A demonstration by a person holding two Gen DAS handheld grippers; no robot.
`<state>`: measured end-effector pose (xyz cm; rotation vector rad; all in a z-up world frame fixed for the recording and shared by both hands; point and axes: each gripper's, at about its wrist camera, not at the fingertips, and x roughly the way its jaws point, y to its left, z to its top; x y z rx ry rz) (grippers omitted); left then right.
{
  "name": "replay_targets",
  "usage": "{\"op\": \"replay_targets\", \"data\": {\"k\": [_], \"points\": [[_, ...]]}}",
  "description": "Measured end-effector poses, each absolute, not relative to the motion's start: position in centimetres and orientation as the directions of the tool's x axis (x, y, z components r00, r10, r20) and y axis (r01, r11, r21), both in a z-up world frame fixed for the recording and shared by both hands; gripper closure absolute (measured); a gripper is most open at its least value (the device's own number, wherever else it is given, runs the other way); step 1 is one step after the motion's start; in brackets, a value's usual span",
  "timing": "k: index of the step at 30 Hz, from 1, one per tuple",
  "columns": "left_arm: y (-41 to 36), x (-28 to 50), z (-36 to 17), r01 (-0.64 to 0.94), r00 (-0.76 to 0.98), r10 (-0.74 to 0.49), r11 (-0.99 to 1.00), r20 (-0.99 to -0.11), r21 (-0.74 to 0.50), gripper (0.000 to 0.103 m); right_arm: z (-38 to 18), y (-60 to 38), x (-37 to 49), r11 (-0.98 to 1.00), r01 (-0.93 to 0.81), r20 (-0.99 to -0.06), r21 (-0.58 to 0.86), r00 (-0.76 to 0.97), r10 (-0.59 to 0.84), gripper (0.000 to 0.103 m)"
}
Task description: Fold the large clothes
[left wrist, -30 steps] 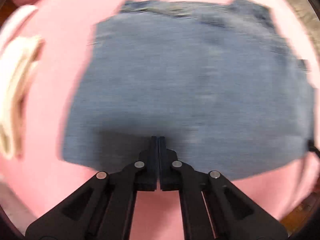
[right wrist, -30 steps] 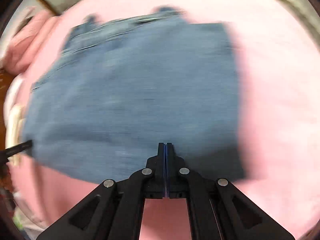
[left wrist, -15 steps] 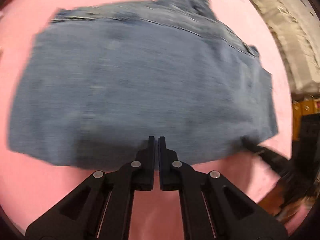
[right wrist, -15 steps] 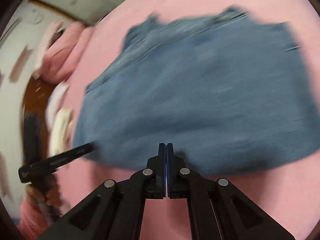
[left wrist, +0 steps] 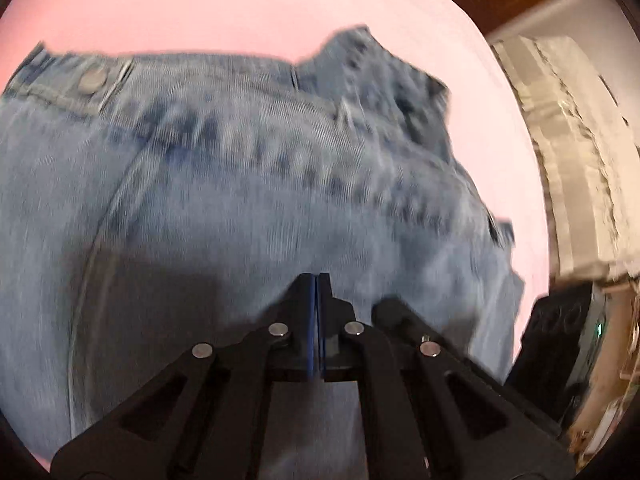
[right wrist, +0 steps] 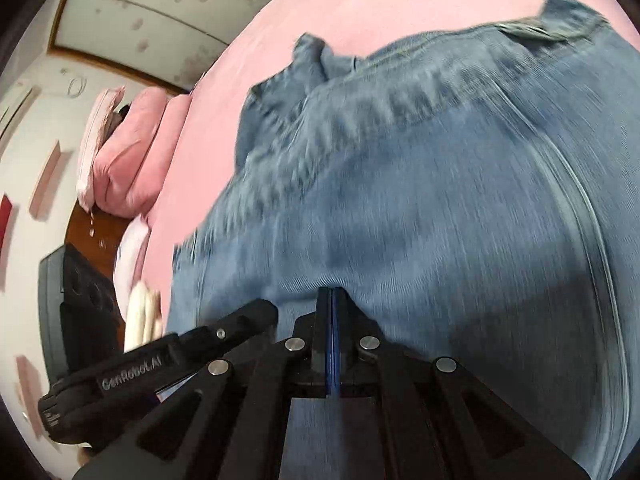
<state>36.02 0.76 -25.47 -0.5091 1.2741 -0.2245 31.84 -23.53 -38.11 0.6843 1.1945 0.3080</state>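
A pair of blue denim jeans (left wrist: 248, 184) lies folded on a pink bed (left wrist: 224, 4), waistband and metal button at the far side. My left gripper (left wrist: 317, 280) is shut, its tips over the jeans' near edge. My right gripper (right wrist: 331, 294) is shut too, tips over the denim (right wrist: 440, 184) close to its near edge. The two grippers sit side by side: the left one's fingers (right wrist: 240, 320) show at the left in the right wrist view, the right one's finger (left wrist: 400, 316) at the right in the left wrist view. Whether either pinches cloth is hidden.
Pink pillows (right wrist: 128, 160) lie at the head of the bed to the left. A white folded cloth (right wrist: 140, 316) sits at the bed's left edge. A dark box (left wrist: 560, 332) and a white quilted cover (left wrist: 580, 152) stand off the bed's right edge.
Both grippers have moved forward and together over the jeans, which now fill much more of each view. The jaws stayed shut.
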Motion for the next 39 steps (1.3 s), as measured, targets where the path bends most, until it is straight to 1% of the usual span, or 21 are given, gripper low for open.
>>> {"op": "replay_targets", "data": {"k": [6, 9, 12, 15, 17, 18, 19, 20, 22, 23, 24, 25, 26, 27, 28, 29, 31, 32, 33, 36, 39], "points": [[0.6, 38.0, -25.5, -0.127, 0.308, -0.409, 0.877, -0.859, -0.463, 0.102, -38.1, -21.0, 33.9, 0.802, 0.068, -0.767, 0.593, 0.352, 0.537, 0.103], [0.6, 38.6, -26.1, -0.12, 0.328, -0.397, 0.883, -0.857, -0.455, 0.102, -38.5, -22.2, 35.0, 0.792, 0.104, -0.761, 0.602, 0.375, 0.53, 0.103], [2.2, 39.1, -26.0, -0.151, 0.348, -0.368, 0.886, -0.862, -0.439, 0.102, -39.3, -24.3, 37.1, 0.754, 0.147, -0.74, 0.641, 0.381, 0.555, 0.103], [3.6, 39.6, -25.5, -0.147, 0.371, -0.299, 0.916, -0.879, -0.373, 0.102, -38.9, -27.5, 36.5, 0.763, 0.12, -0.738, 0.635, 0.387, 0.553, 0.103], [4.3, 39.7, -25.4, -0.129, 0.376, -0.292, 0.924, -0.88, -0.361, 0.102, -38.5, -28.8, 37.8, 0.813, 0.135, -0.777, 0.567, 0.414, 0.473, 0.103], [4.6, 39.6, -25.2, -0.123, 0.381, -0.279, 0.93, -0.882, -0.347, 0.102, -38.3, -31.0, 37.4, 0.821, 0.151, -0.784, 0.55, 0.432, 0.445, 0.103], [5.0, 39.4, -24.9, -0.124, 0.392, -0.22, 0.95, -0.894, -0.288, 0.102, -38.3, -33.7, 36.8, 0.834, 0.201, -0.804, 0.514, 0.452, 0.387, 0.103], [5.3, 39.2, -24.7, -0.114, 0.402, -0.168, 0.966, -0.9, -0.232, 0.102, -38.2, -35.1, 36.7, 0.824, 0.232, -0.804, 0.516, 0.464, 0.373, 0.103], [6.5, 38.8, -24.5, -0.101, 0.407, -0.155, 0.972, -0.9, -0.213, 0.102, -38.1, -40.5, 35.1, 0.802, 0.336, -0.818, 0.494, 0.493, 0.298, 0.103], [7.1, 38.6, -24.4, -0.126, 0.408, -0.09, 0.98, -0.909, -0.153, 0.102, -37.9, -42.4, 34.3, 0.795, 0.377, -0.827, 0.476, 0.499, 0.258, 0.103], [7.8, 38.5, -24.5, -0.142, 0.4, 0.0, 0.988, -0.916, -0.062, 0.102, -37.7, -44.1, 33.8, 0.777, 0.393, -0.819, 0.491, 0.512, 0.259, 0.103], [8.6, 38.3, -24.5, -0.15, 0.402, 0.036, 0.988, -0.915, -0.027, 0.102, -37.0, -45.0, 32.9, 0.765, 0.415, -0.817, 0.493, 0.523, 0.243, 0.103], [9.7, 38.1, -24.6, -0.176, 0.404, 0.075, 0.984, -0.912, 0.004, 0.102, -36.6, -45.6, 32.4, 0.783, 0.449, -0.843, 0.43, 0.51, 0.171, 0.103], [10.6, 38.0, -24.7, -0.198, 0.403, 0.089, 0.98, -0.911, 0.008, 0.102, -36.2, -46.2, 32.0, 0.814, 0.476, -0.873, 0.332, 0.482, 0.075, 0.103], [12.0, 37.8, -24.8, -0.221, 0.403, 0.08, 0.975, -0.911, -0.012, 0.102, -35.8, -46.8, 31.6, 0.824, 0.478, -0.877, 0.305, 0.479, 0.047, 0.103], [12.8, 37.7, -24.8, -0.236, 0.405, 0.095, 0.972, -0.909, -0.003, 0.102, -35.5, -47.1, 31.1, 0.814, 0.488, -0.875, 0.314, 0.482, 0.049, 0.103], [14.4, 37.6, -24.6, -0.278, 0.389, 0.22, 0.954, -0.894, 0.114, 0.102, -35.0, -47.2, 30.7, 0.817, 0.5, -0.88, 0.287, 0.475, 0.019, 0.103], [15.3, 37.5, -24.5, -0.328, 0.36, 0.322, 0.922, -0.876, 0.204, 0.102, -34.6, -47.1, 30.5, 0.835, 0.493, -0.887, 0.244, 0.461, -0.014, 0.103], [16.4, 37.3, -24.4, -0.358, 0.34, 0.332, 0.911, -0.88, 0.205, 0.102, -34.2, -46.5, 30.6, 0.842, 0.495, -0.891, 0.213, 0.452, -0.04, 0.103], [18.6, 36.3, -23.7, -0.401, 0.339, 0.214, 0.914, -0.916, 0.066, 0.102, -33.0, -45.4, 30.5, 0.844, 0.511, -0.891, 0.166, 0.444, -0.094, 0.103], [18.9, 34.6, -22.6, -0.414, 0.35, 0.177, 0.91, -0.92, 0.018, 0.102, -30.6, -43.1, 30.0, 0.867, 0.455, -0.862, 0.203, 0.504, -0.063, 0.103]]}}
